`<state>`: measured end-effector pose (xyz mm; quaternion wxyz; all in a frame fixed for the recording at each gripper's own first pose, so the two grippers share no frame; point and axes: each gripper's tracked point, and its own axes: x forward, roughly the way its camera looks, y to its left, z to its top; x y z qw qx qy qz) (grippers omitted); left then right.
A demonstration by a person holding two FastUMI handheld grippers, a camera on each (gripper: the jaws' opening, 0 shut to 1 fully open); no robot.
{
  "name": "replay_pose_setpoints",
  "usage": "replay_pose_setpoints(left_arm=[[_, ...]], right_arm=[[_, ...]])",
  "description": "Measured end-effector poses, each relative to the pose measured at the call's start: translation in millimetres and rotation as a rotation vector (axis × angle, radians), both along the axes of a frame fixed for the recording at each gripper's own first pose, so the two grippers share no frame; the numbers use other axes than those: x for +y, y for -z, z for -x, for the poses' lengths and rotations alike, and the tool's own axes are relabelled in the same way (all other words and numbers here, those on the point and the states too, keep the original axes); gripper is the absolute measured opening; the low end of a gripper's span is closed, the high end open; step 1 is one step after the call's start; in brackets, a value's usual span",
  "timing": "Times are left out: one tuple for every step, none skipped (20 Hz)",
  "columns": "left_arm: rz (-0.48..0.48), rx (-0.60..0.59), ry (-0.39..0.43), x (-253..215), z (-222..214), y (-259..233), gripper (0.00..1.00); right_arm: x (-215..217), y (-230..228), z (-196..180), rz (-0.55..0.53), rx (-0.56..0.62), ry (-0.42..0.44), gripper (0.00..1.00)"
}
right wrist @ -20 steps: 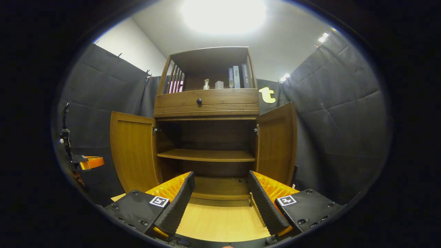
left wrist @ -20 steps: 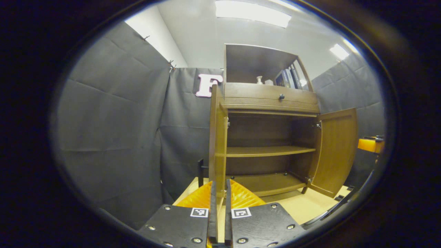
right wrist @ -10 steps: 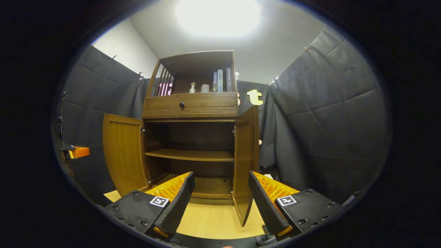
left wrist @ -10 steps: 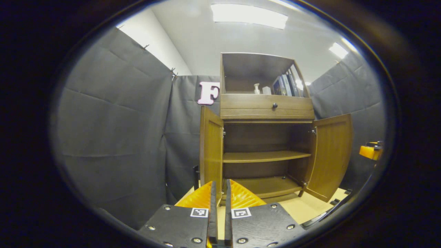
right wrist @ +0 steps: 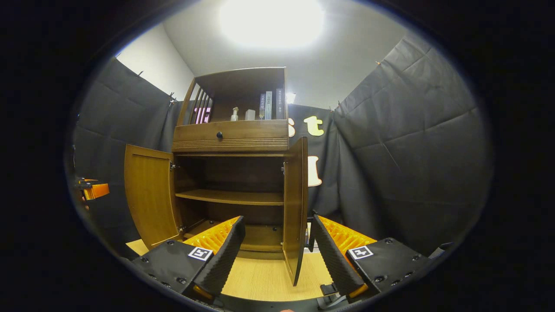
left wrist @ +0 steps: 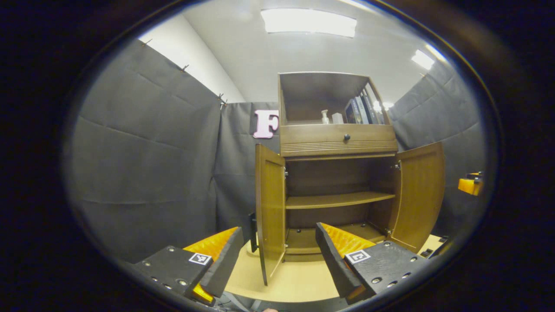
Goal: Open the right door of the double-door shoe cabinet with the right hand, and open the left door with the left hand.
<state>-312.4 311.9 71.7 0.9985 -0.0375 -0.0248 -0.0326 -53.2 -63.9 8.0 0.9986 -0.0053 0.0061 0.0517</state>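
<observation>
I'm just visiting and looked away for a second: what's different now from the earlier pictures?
The left gripper let go: its jaws, nearly shut around the left door edge a second ago, now stand wide open, with the door free between them. The right gripper swung rightward, so the right door now appears edge-on. Both doors remain open, the shelves bare, and the right jaws open.

One cabinet [left wrist: 338,143], two open doors [left wrist: 269,208], two hand-held grippers [left wrist: 277,260].
</observation>
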Motion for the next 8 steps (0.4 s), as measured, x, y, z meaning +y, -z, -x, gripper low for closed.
replay_pose_setpoints(left_arm=[[0.003, -0.003, -0.003, 0.5, 0.0, -0.5, 0.69], [0.005, -0.006, -0.007, 0.8, 0.9, -1.5, 0.76], [0.006, -0.009, -0.009, 0.2, 1.5, -2.9, 0.83], [0.006, -0.011, -0.015, 1.4, 2.3, -2.9, 0.90], [0.005, -0.012, -0.018, 1.4, 2.3, -3.1, 0.97], [0.006, -0.013, -0.020, 1.3, 3.1, -3.4, 0.97], [0.008, -0.013, -0.020, 1.5, 4.1, -4.1, 0.97], [0.010, -0.013, -0.023, 0.7, 4.2, -3.8, 0.97]], right_arm=[[-1.5, -0.8, -0.5, -0.001, -0.001, 0.004, 0.93], [-3.2, -0.3, -1.0, -0.003, 0.000, 0.009, 0.93], [-5.0, -0.4, -1.0, -0.006, 0.000, 0.013, 0.98], [-6.6, -1.0, -1.3, -0.009, -0.001, 0.019, 0.93], [-7.8, -1.6, -1.5, -0.011, -0.001, 0.022, 0.98], [-8.9, -1.8, -2.5, -0.013, -0.004, 0.028, 0.98], [-9.5, -3.5, -3.4, -0.014, -0.006, 0.031, 0.93], [-10.7, -3.9, -4.7, -0.015, -0.008, 0.035, 0.93]])
